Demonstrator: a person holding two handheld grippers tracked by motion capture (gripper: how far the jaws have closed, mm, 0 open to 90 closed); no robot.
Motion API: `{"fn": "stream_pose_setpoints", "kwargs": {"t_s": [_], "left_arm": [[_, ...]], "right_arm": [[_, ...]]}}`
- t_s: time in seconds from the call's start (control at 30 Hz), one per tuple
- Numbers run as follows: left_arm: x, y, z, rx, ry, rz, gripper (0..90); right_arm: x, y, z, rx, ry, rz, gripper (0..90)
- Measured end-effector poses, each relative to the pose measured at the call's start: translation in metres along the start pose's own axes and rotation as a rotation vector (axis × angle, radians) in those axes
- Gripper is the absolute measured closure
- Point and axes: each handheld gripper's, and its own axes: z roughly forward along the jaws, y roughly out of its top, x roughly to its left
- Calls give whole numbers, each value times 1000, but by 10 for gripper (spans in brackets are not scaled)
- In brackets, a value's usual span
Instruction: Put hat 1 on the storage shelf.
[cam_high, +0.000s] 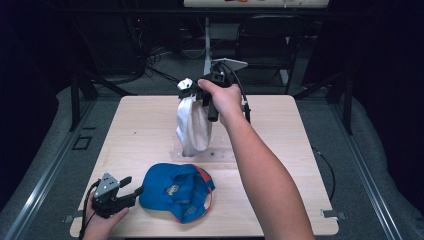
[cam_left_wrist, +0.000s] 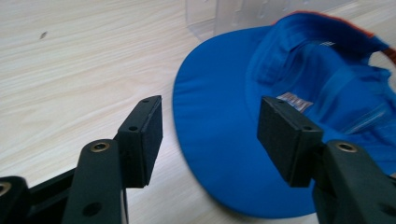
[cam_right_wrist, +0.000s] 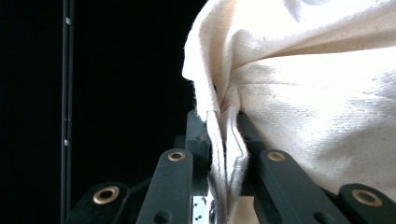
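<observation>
A white cap (cam_high: 192, 125) hangs in the air over the far middle of the table. My right gripper (cam_high: 189, 89) is shut on its top edge, and in the right gripper view the cream cloth (cam_right_wrist: 299, 93) is pinched between the two black jaws. A blue cap (cam_high: 177, 191) with an orange-edged brim lies upside down near the front of the table. My left gripper (cam_high: 131, 186) rests at the front left, open, its jaws pointing at the blue cap's brim (cam_left_wrist: 215, 140) without touching it.
A clear plastic stand (cam_high: 205, 155) sits on the wooden table (cam_high: 280, 150) under the hanging white cap. A dark chair (cam_high: 265, 40) and cables stand behind the table's far edge.
</observation>
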Motion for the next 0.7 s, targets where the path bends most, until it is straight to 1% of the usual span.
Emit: {"fn": "stream_pose_setpoints", "kwargs": {"t_s": [0.03,0.07,0.1,0.13,0.2,0.23,0.33,0.4,0.43,0.47,0.53,0.6,0.67,0.7], "left_arm": [[0,0,0,0,0,0,418],[-5,7,1,-2,-12,23,421],[-8,10,2,-4,-12,39,424],[-13,15,5,-19,-15,56,429],[-18,23,8,-23,-24,77,436],[-22,29,11,-26,-22,94,437],[-31,41,21,-47,-38,109,439],[-36,48,26,-48,-41,125,439],[-36,48,26,-48,-41,125,449],[-41,57,34,-53,-73,140,482],[-48,65,42,-78,-61,156,483],[-52,72,48,-83,-64,159,483],[-58,79,56,-85,-55,182,483],[-60,82,60,-84,-55,184,482]], "right_arm": [[0,0,0,0,0,0,805],[-1,-1,3,2,4,-4,804],[-2,-1,3,5,8,-3,804],[-3,-1,4,7,11,-1,804],[-8,-2,4,5,14,5,804],[-9,-2,4,4,16,7,804],[-13,-3,3,9,14,9,803],[-15,-4,3,9,20,13,802],[-15,-4,3,9,20,13,802],[-18,-5,1,12,22,10,801],[-21,-6,0,13,22,6,800],[-24,-8,0,10,23,13,799],[-27,-9,-1,15,28,6,798],[-29,-11,-2,20,32,8,798]]}}
